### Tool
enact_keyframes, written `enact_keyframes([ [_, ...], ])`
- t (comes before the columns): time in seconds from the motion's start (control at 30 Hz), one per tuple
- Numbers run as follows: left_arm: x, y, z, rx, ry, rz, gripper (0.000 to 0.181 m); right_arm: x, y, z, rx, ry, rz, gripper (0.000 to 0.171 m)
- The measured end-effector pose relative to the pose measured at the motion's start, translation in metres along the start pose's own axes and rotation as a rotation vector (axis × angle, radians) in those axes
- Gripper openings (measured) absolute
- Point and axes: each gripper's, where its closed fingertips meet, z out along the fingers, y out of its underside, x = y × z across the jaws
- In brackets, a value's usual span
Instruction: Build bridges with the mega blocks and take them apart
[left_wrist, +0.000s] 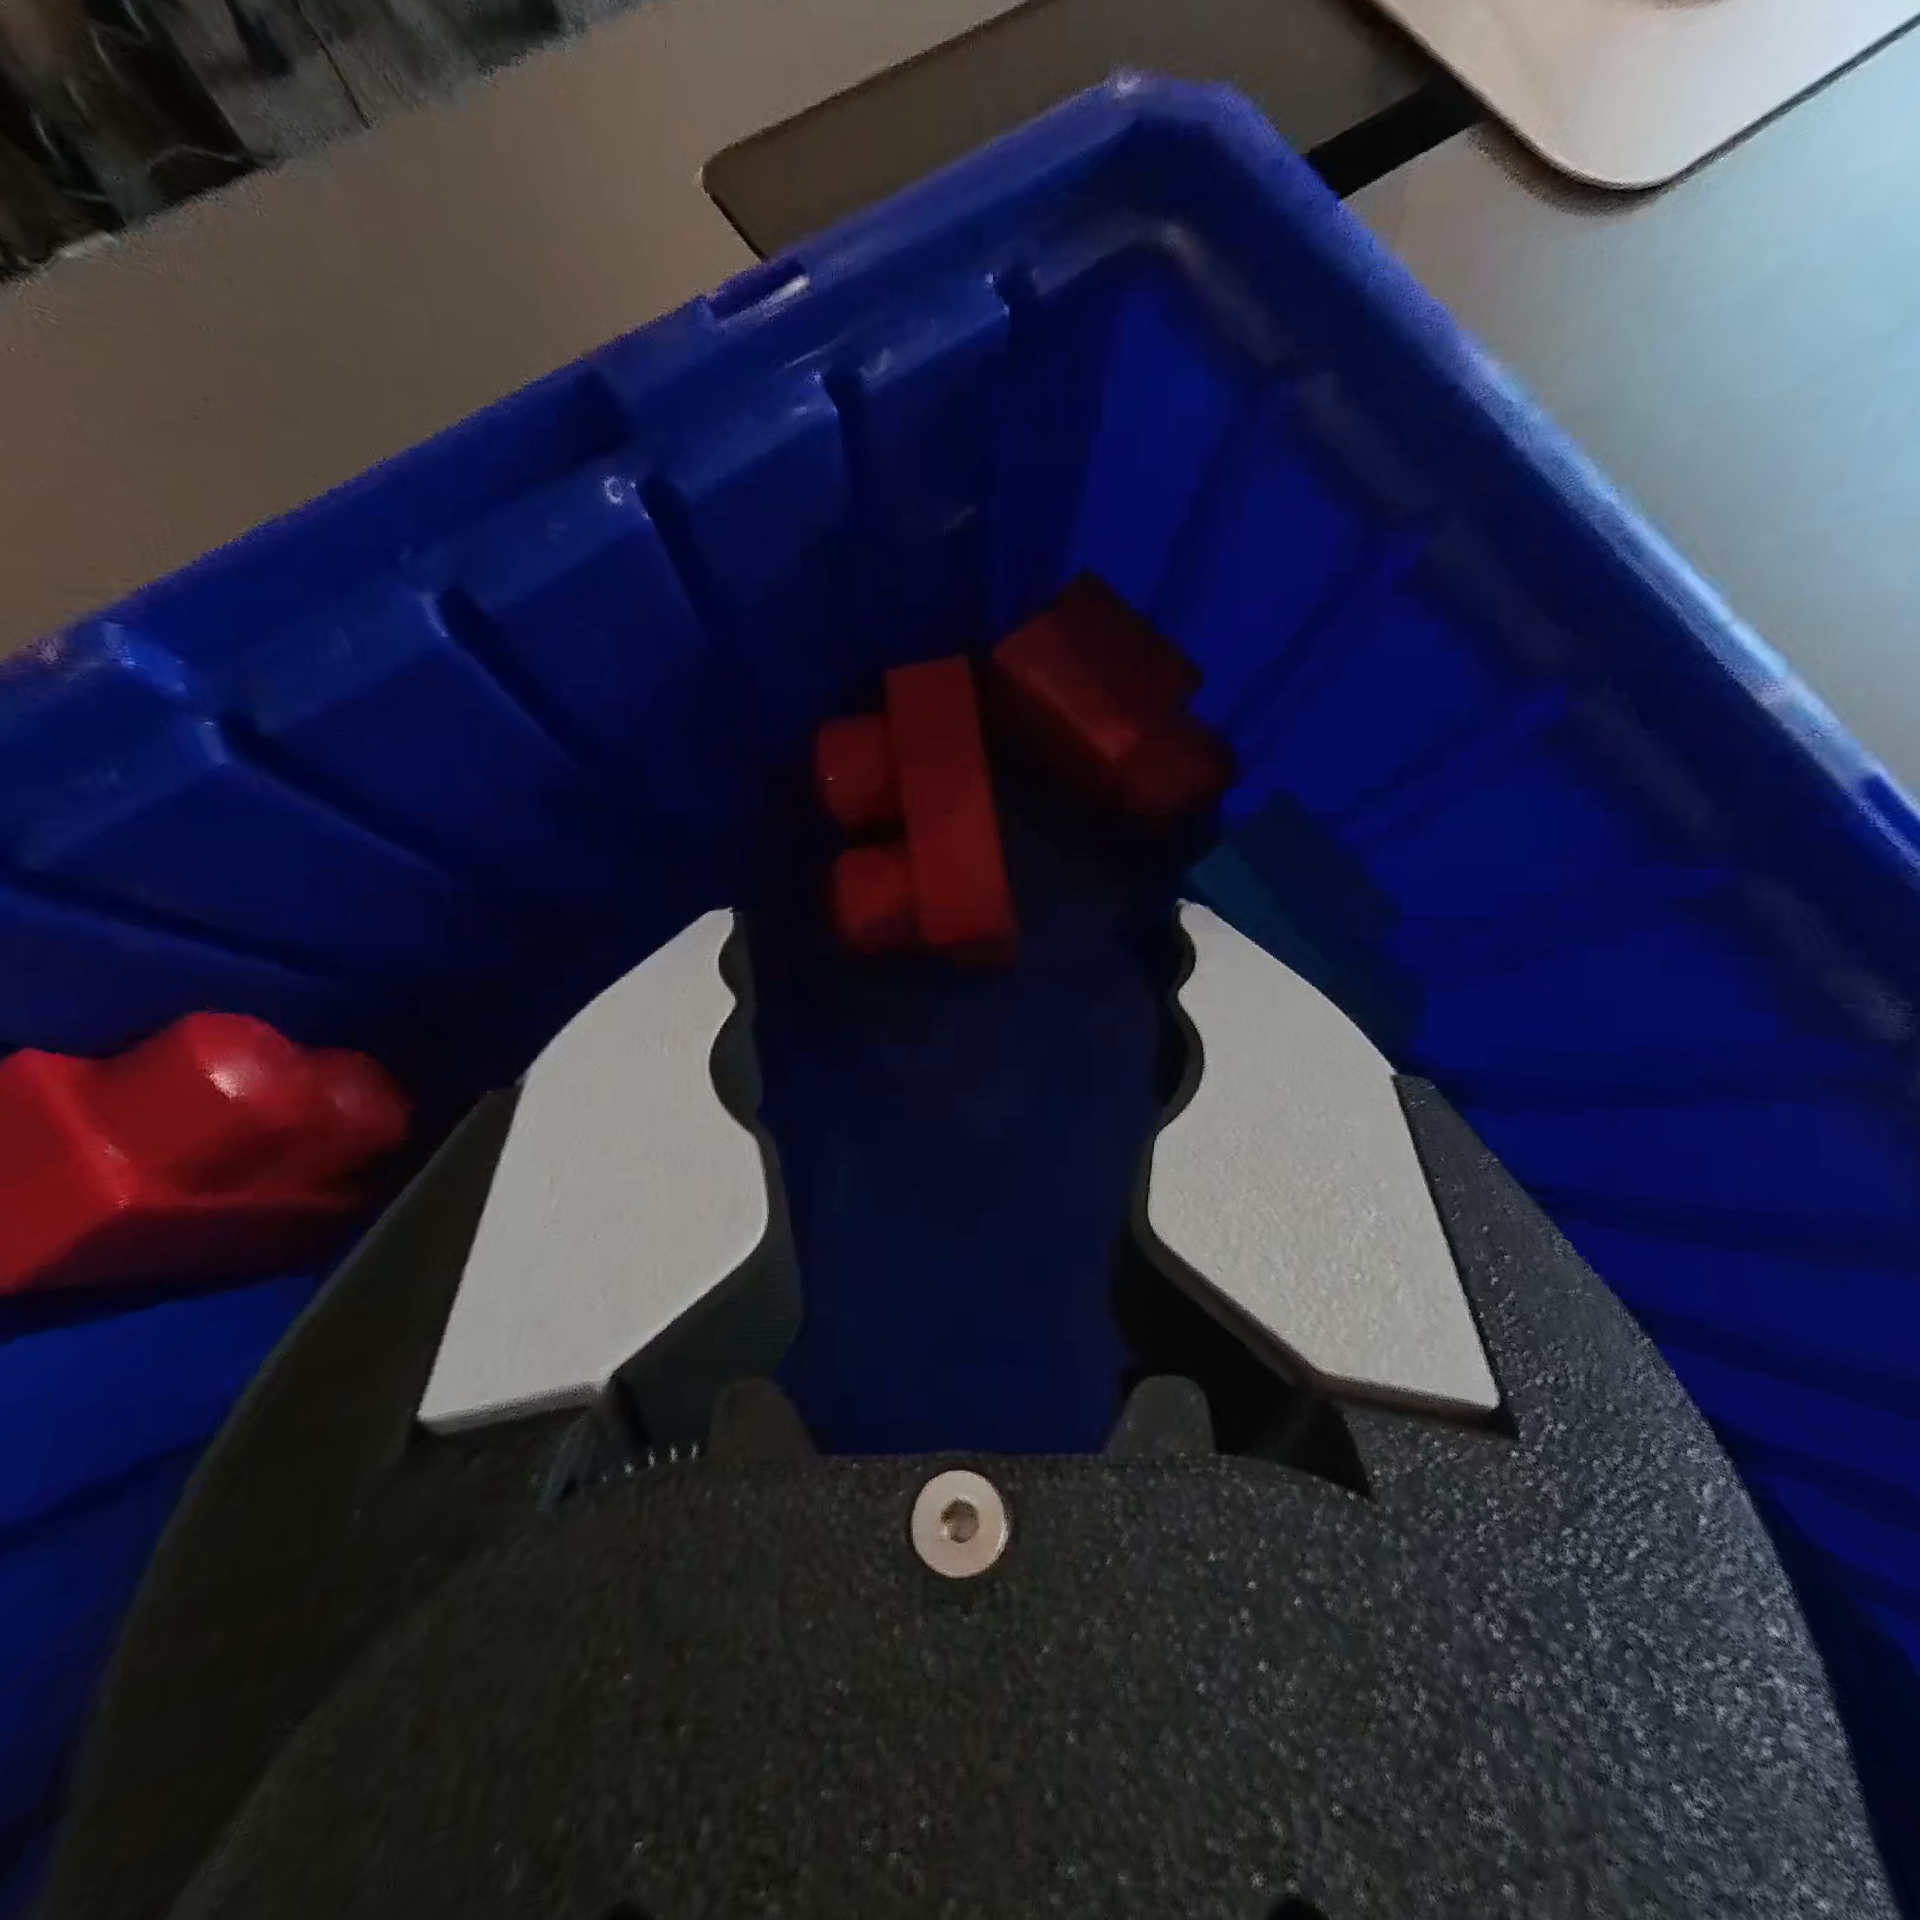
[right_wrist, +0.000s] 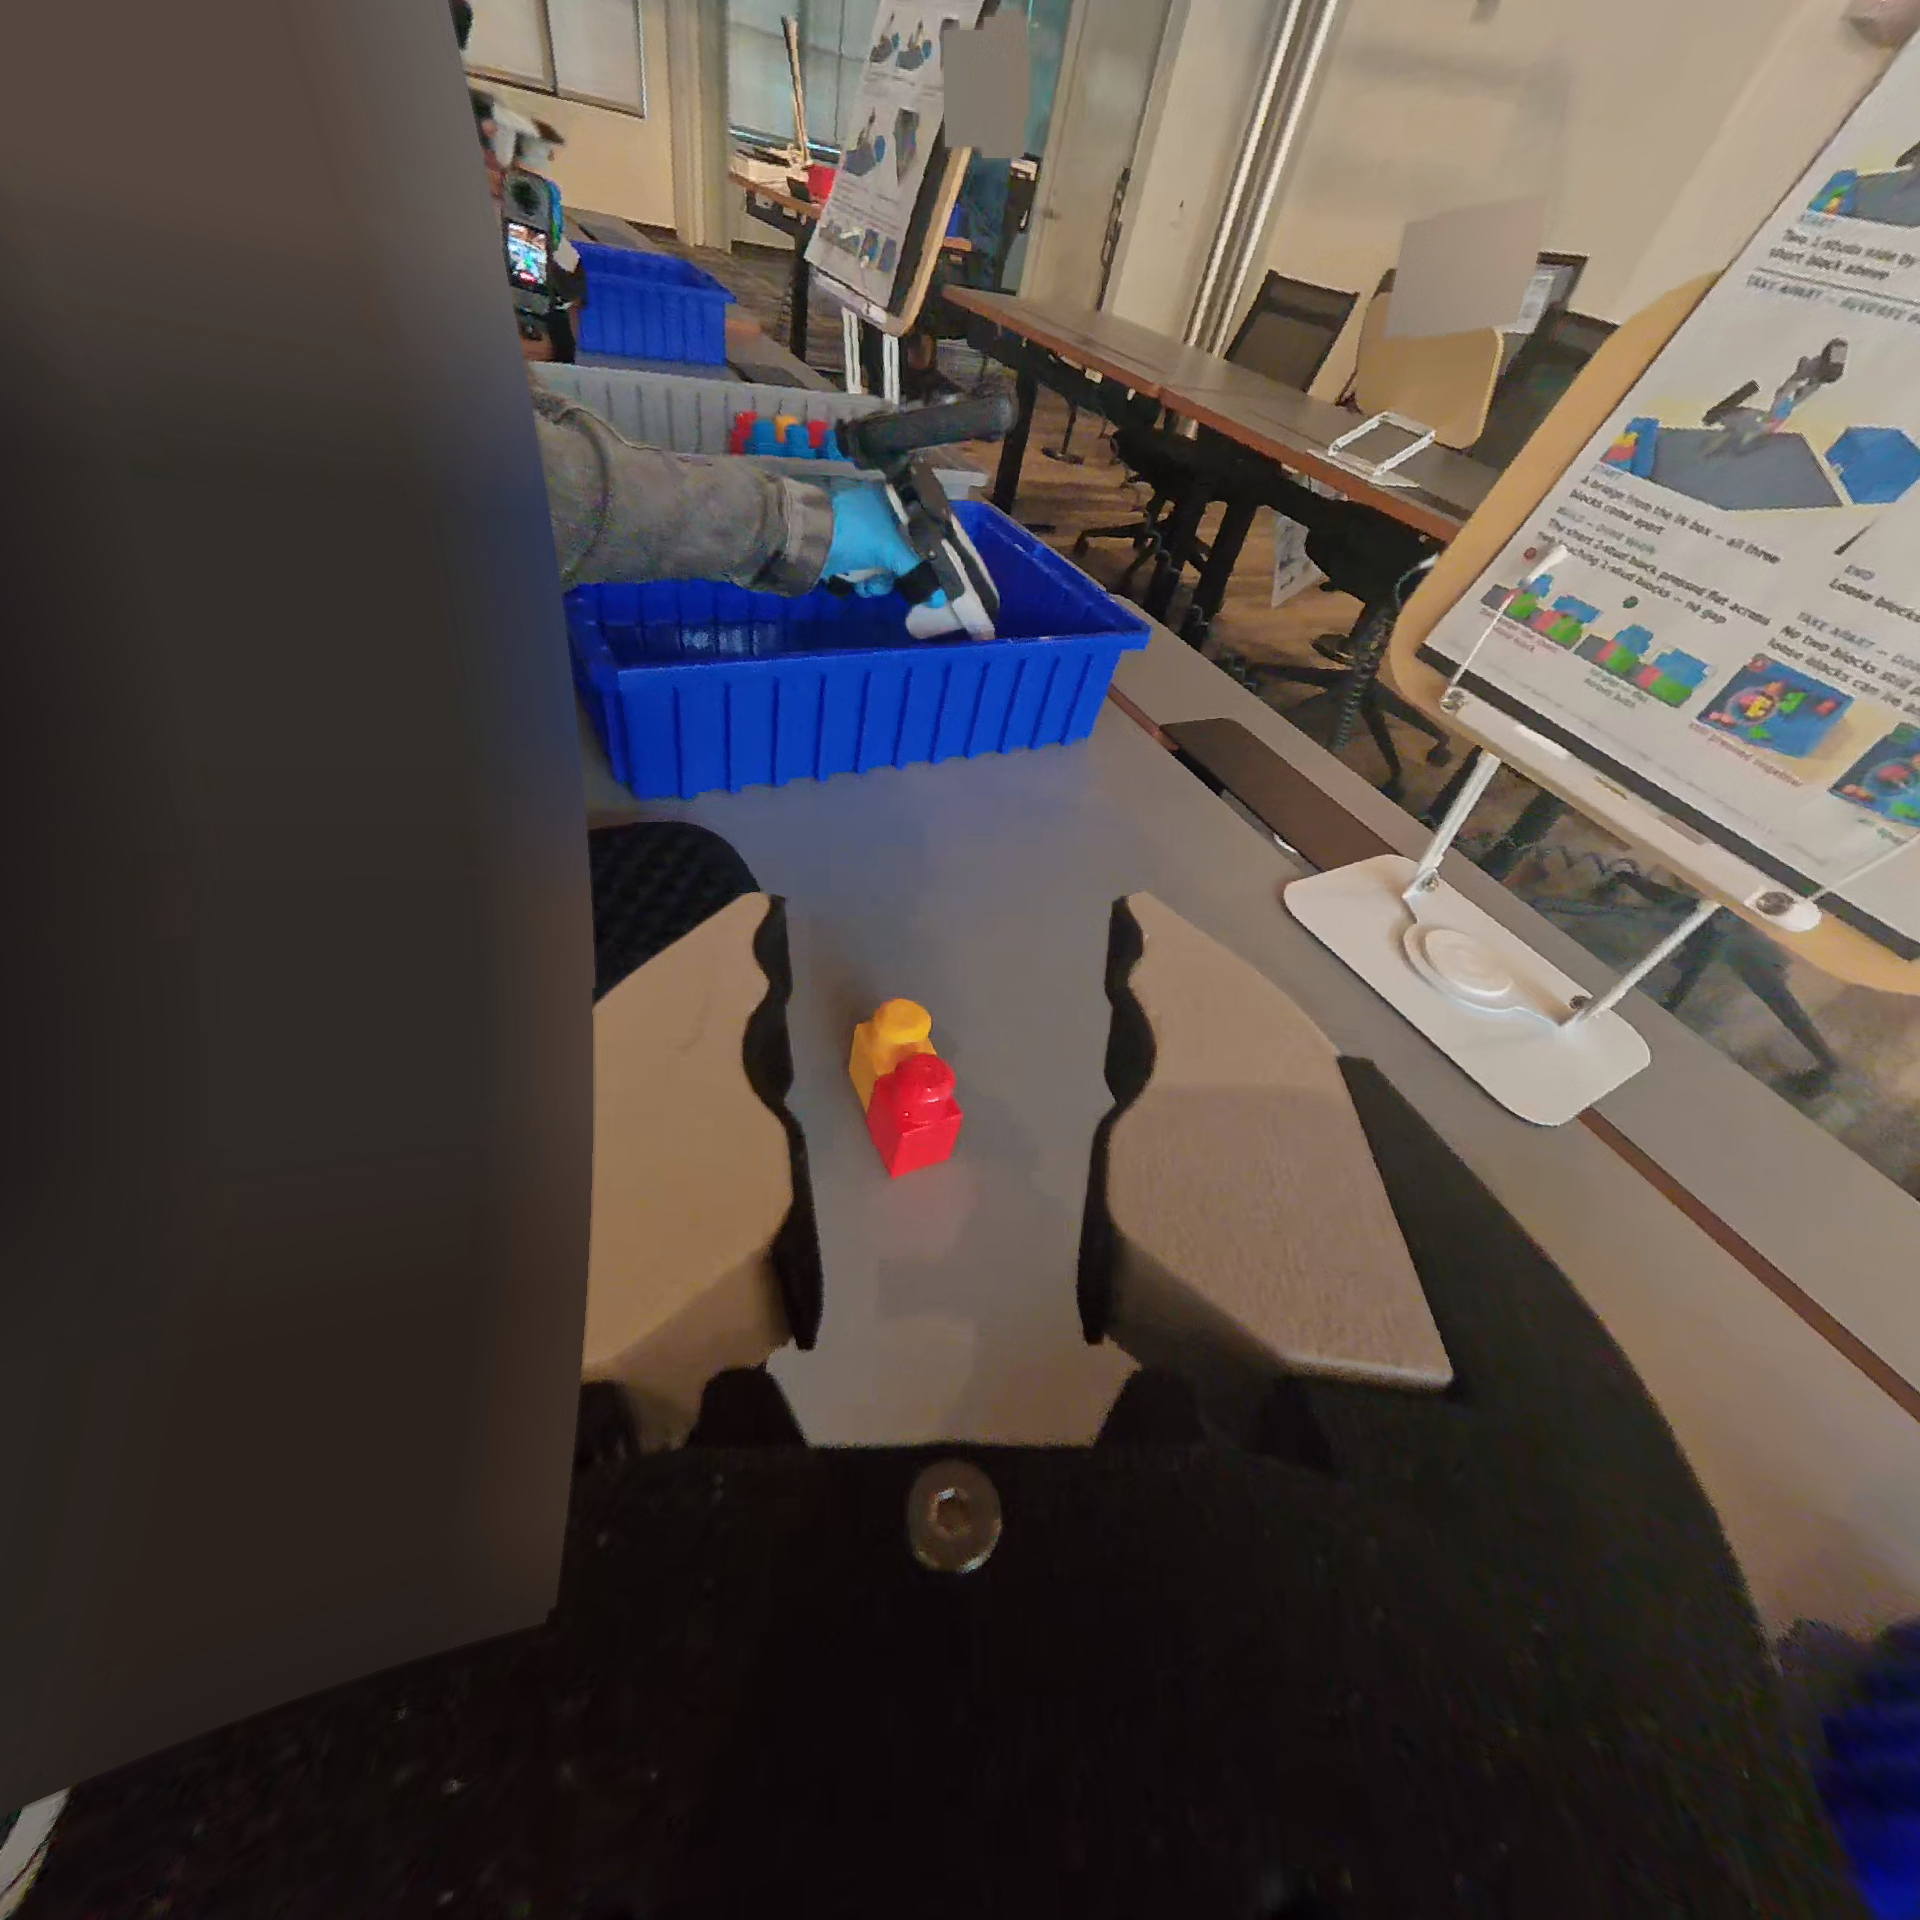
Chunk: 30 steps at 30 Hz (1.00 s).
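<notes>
Mega blocks lie in two places: red ones (left_wrist: 914, 810) inside the blue bin (left_wrist: 1455, 644), where the left tool (left_wrist: 956, 935) reaches in spread wide and empty; a yellow block (right_wrist: 883, 1039) touching a red block (right_wrist: 914, 1117) on the grey tabletop (right_wrist: 987, 852), between the right tool's (right_wrist: 945, 925) wide-spread, empty fingers.

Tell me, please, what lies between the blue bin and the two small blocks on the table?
Only bare grey table separates the blue bin from the yellow block and red block; the right wrist view shows this.
</notes>
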Motion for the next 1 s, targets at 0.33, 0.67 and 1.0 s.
enact_keyframes([
  [0.33,-0.002,0.019,0.035,-0.130,0.017,-0.024,0.083,0.011,0.008,-0.006,0.002,0.023,0.019,0.056],
  [0.67,-0.019,0.027,0.027,-0.194,-0.142,0.064,0.047,0.010,0.010,-0.006,-0.008,0.016,0.018,0.055],
  [1.0,0.039,-0.038,-0.082,0.114,-0.286,0.399,0.046,-0.008,0.013,0.019,-0.053,-0.134,0.032,0.055],
])
